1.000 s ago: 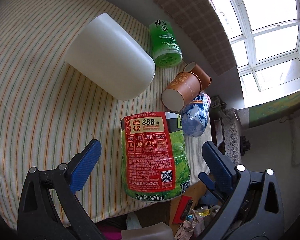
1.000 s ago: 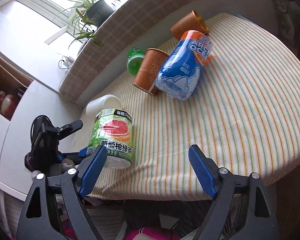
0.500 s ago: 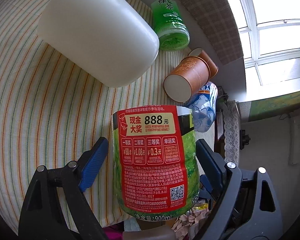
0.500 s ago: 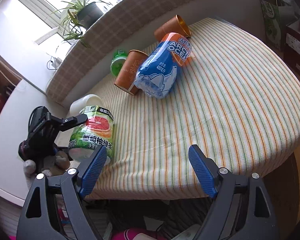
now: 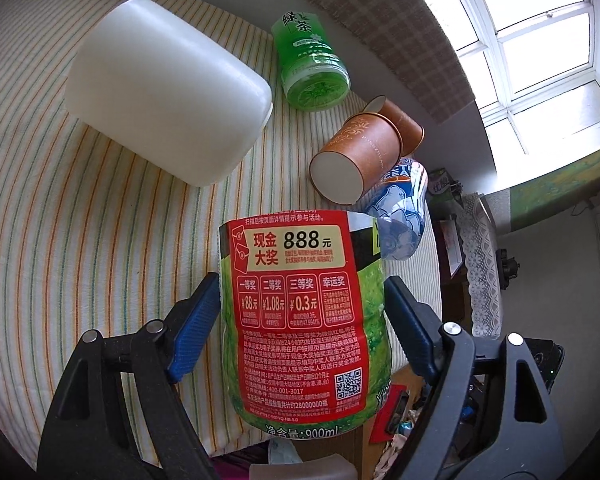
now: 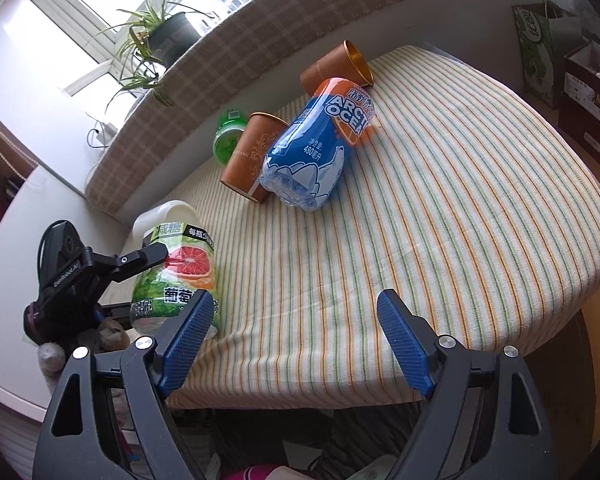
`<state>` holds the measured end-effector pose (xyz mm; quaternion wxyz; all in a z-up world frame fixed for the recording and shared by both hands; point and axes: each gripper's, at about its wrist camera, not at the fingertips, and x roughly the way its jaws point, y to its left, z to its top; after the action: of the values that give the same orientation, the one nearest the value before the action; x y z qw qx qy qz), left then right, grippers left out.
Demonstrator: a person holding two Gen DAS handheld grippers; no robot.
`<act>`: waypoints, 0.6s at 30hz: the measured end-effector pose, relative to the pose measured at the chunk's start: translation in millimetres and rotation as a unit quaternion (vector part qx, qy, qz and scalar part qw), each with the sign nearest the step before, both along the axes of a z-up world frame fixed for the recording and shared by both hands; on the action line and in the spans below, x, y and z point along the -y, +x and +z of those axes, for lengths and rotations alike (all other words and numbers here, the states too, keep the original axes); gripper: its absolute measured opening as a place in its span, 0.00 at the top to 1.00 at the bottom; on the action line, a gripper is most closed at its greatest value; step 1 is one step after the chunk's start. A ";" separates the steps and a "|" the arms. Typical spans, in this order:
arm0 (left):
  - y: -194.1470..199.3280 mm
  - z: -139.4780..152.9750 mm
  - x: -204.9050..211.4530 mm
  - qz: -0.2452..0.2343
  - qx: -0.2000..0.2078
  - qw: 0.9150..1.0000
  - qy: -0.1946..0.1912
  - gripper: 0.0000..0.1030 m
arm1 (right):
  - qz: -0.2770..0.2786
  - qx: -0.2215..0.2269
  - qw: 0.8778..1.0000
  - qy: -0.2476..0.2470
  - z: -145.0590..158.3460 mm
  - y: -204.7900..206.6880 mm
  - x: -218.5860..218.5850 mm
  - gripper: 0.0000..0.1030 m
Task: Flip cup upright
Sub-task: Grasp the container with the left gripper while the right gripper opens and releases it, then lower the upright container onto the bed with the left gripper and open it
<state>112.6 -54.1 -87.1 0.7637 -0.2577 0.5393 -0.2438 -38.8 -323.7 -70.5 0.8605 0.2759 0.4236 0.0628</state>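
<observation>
My left gripper (image 5: 302, 312) is shut on a cup cut from a green and red 900 ml bottle (image 5: 304, 316), blue pads pressed on both its sides at the table's near edge. The right wrist view shows the same cup (image 6: 178, 272) with the left gripper (image 6: 140, 260) on it. A big white plastic cup (image 5: 168, 88) lies on its side beyond it. Two brown paper cups (image 5: 360, 156) (image 5: 404, 124) lie tipped over. My right gripper (image 6: 292, 340) is open and empty above the table's front edge.
A green tea bottle cup (image 5: 310, 66) and a blue Arctic Ocean bottle cup (image 6: 316, 152) lie on the striped tablecloth (image 6: 460, 200). A checked sill with a potted plant (image 6: 160, 36) runs behind. Boxes (image 6: 588, 76) stand on the floor at the right.
My left gripper has moved up around the green and red cup and closed on it. The right gripper's view has shifted a little; its jaws stay open.
</observation>
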 end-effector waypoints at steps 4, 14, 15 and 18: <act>-7.0 9.1 5.4 0.001 0.037 0.999 0.027 0.19 | 0.003 0.001 1.000 -0.003 0.2 0.5 -3.0 0.19; -23.5 30.6 23.9 0.001 0.146 0.983 0.108 0.19 | 0.001 -0.001 1.000 -0.001 -2.4 0.4 -2.4 0.19; -24.9 32.4 25.5 0.002 0.156 0.981 0.115 0.19 | 0.001 -0.001 1.000 -0.002 -2.3 0.3 -2.6 0.19; -27.3 36.7 30.8 0.005 0.179 0.975 0.130 0.19 | 0.003 -0.001 1.000 -0.002 -2.2 0.7 -3.4 0.19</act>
<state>85.3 -85.0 -50.4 0.8760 -0.1113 0.4196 -0.2102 -38.2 -320.3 -72.7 0.8604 0.2733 0.4253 0.0644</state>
